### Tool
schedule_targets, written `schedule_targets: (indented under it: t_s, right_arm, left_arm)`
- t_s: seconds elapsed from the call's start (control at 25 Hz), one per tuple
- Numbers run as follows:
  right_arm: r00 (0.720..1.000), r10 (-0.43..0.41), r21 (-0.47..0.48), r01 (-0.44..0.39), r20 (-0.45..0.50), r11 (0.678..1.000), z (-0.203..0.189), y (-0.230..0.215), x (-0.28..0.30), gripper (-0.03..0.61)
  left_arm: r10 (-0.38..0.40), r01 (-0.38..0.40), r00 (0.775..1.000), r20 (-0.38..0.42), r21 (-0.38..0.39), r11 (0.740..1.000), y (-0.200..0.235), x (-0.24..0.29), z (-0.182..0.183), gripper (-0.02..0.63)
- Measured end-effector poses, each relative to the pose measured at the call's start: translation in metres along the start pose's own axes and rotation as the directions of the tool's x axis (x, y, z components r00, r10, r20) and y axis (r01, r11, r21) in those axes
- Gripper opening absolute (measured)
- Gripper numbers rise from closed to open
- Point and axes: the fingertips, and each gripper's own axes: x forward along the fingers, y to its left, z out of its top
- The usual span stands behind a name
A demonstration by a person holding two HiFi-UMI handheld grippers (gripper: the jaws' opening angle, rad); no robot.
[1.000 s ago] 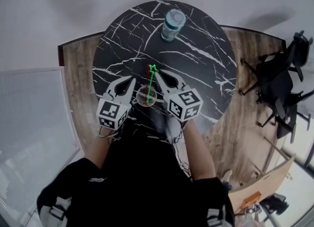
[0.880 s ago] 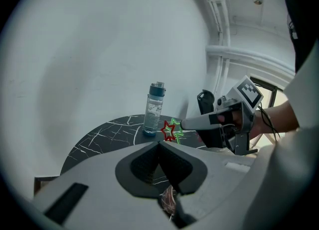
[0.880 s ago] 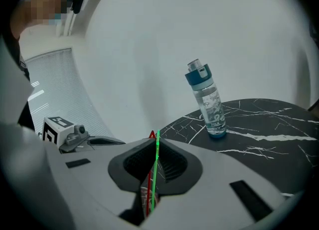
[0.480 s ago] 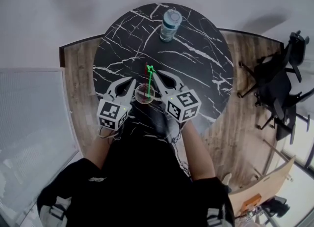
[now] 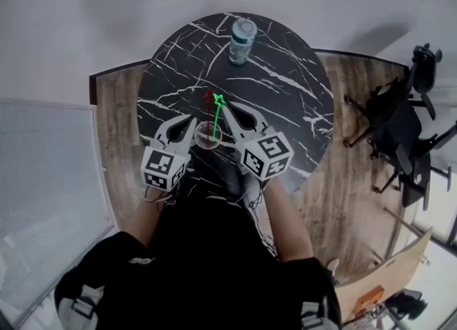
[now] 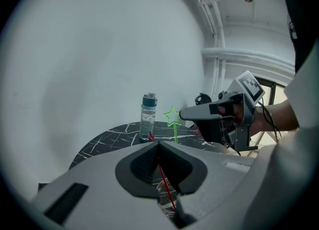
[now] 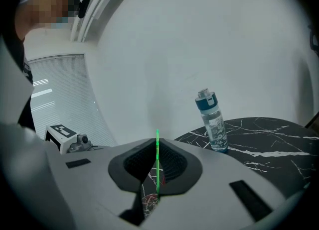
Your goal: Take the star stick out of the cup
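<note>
Nearest, the person's forearms reach out side by side over the near part of the round marble table (image 5: 285,100), both tools tipped slightly downward. The left gripper (image 5: 193,119) has its jaws pressed together on the left rim of the clear cup (image 5: 207,138), which sits between the two tools. The right gripper (image 5: 227,108), angled in from the right, is pinched tight on the green star stick (image 5: 215,120) just under its star. The stick's lower end is inside the cup, alongside a red stick (image 5: 209,96).

Compared with a second ago, the green star stands clear to the right of the red top rather than overlapping it. The cup and both tools sit slightly further left.

The cup is held near the table's near edge. A wide stretch of marble separates it from the water bottle (image 5: 242,41) by the far edge. Dark chairs (image 5: 400,128) stand well apart on the right.
</note>
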Motion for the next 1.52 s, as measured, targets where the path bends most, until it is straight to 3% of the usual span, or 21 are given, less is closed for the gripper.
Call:
schedule_targets:
  t_s: [0.52,0.88,1.32,1.52]
  right_arm:
    - [0.994,0.002,-0.048,0.004,0.112,0.999,0.039,0.020,-0.052,0.009]
    - [0.980,-0.089,-0.040,0.098,0.176,0.994,0.054,0.008,-0.117,0.009]
    - [0.965,-0.243,-0.022,0.247,0.100,0.969,0.011,-0.015,-0.177,0.009]
    - [0.945,-0.328,-0.061,0.327,-0.011,0.943,-0.020,-0.029,-0.193,0.009]
  left_arm:
    - [-0.012,0.010,0.999,0.045,0.041,0.999,-0.037,-0.016,0.018,-0.002]
    - [-0.102,0.099,0.994,0.044,0.079,0.992,-0.093,-0.008,0.022,-0.002]
    - [-0.214,0.213,0.977,0.002,0.092,0.973,-0.151,0.009,0.004,-0.002]
    - [-0.251,0.253,0.967,-0.031,0.071,0.965,-0.170,0.017,-0.016,-0.002]
